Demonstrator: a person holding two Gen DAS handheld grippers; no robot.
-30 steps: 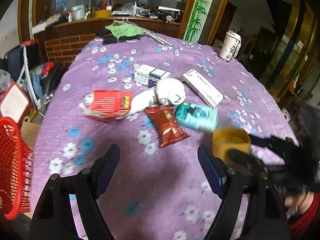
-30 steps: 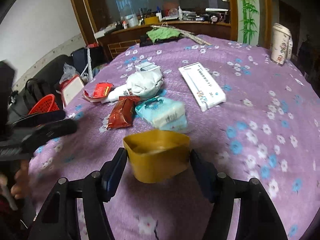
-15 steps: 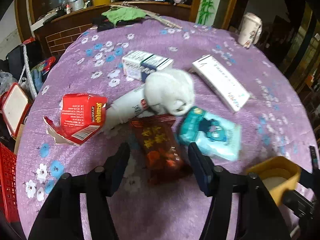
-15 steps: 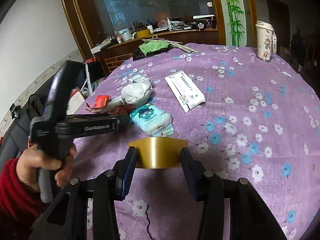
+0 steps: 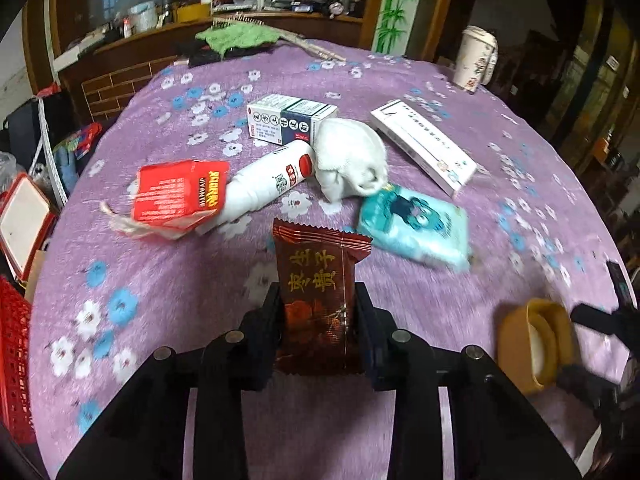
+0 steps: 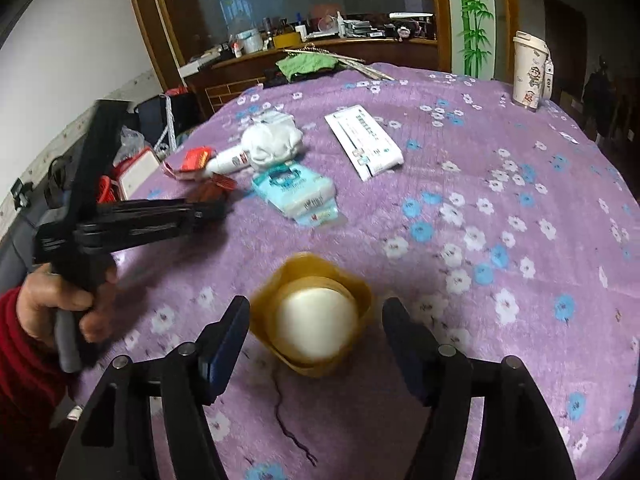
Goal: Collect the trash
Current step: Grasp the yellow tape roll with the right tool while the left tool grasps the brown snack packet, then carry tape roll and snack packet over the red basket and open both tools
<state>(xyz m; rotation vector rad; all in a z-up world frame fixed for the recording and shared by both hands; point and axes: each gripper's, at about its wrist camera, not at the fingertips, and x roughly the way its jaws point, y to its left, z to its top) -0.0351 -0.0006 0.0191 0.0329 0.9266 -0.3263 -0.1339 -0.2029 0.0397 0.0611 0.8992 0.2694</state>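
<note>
Two grippers over a purple flowered tablecloth (image 5: 168,280). Left gripper (image 5: 318,320), low in the middle of the left wrist view, fingers squeezed tight on a dark red snack wrapper (image 5: 316,280). Wrapper standing up between the fingers, top edge poking toward the middle of the frame. Just above it, a pile of trash: torn red carton (image 5: 180,194) at the left, white bottle (image 5: 268,182) lying tilted and touching the carton, crumpled white wad (image 5: 350,160) just right of the bottle's cap, small white and dark box (image 5: 288,120) behind them, light blue tissue pack (image 5: 416,226) at the right, touching the wad. Long white box (image 5: 424,146) farther right, alone. Tall paper cup (image 5: 476,58) at the upper right edge of the cloth. Red basket (image 5: 14,360) at the far left edge, off the table.

Right gripper (image 6: 316,336), low in the right wrist view, fingers wide apart, not touching anything. Yellow cup (image 6: 312,312) between the fingers, tipped toward the camera, something round and white inside, a bit blurry. Same yellow cup at the lower right of the left wrist view. Person's left hand (image 6: 60,304) in a red sleeve at the left edge, holding the black left gripper. Thin dark thread (image 6: 290,428) on the cloth below the cup.
</note>
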